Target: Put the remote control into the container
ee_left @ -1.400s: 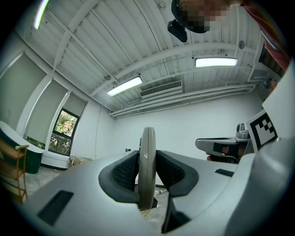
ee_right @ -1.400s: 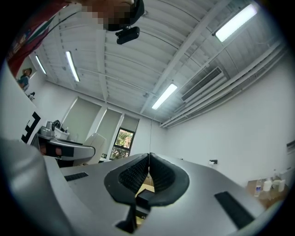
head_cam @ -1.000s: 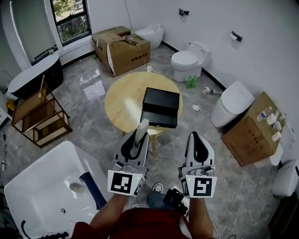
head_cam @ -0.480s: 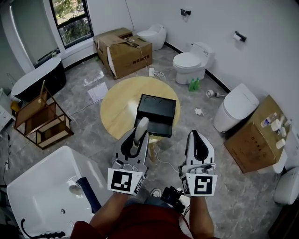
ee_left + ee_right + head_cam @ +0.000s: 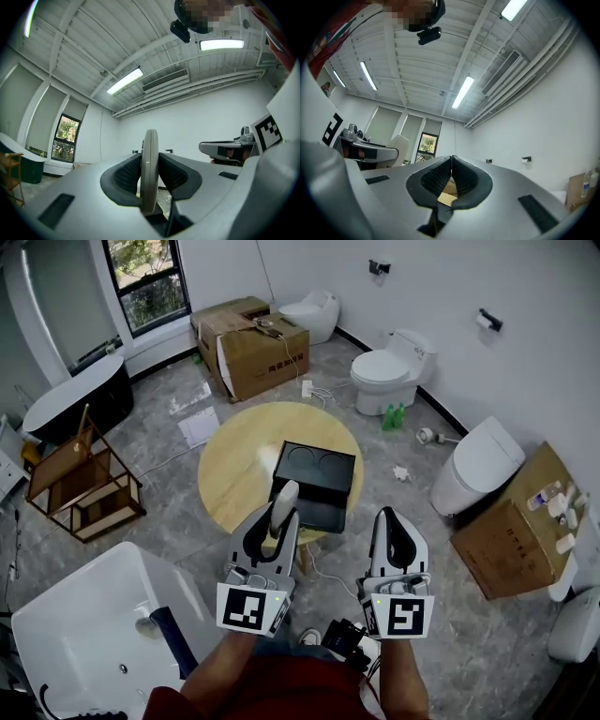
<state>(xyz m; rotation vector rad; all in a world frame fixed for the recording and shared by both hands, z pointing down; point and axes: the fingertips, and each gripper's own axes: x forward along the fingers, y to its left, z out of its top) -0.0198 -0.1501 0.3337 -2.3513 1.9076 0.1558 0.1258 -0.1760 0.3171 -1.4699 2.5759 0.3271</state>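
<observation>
The left tool (image 5: pixel 150 180) gripped the remote control (image 5: pixel 150 152), the right tool (image 5: pixel 451 176) was closed empty, and the container (image 5: pixel 314 468) was not yet reached.

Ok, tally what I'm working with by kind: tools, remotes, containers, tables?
Tools: 2, the left tool and the right tool
Remote control: 1, gripped in the left tool
Container: 1
Round table: 1
Total: 5

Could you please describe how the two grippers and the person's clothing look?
The left gripper and right gripper have light grey shells with black ribbed jaw pads. Each carries a white cube with a black square marker. The person wears a red top.
</observation>
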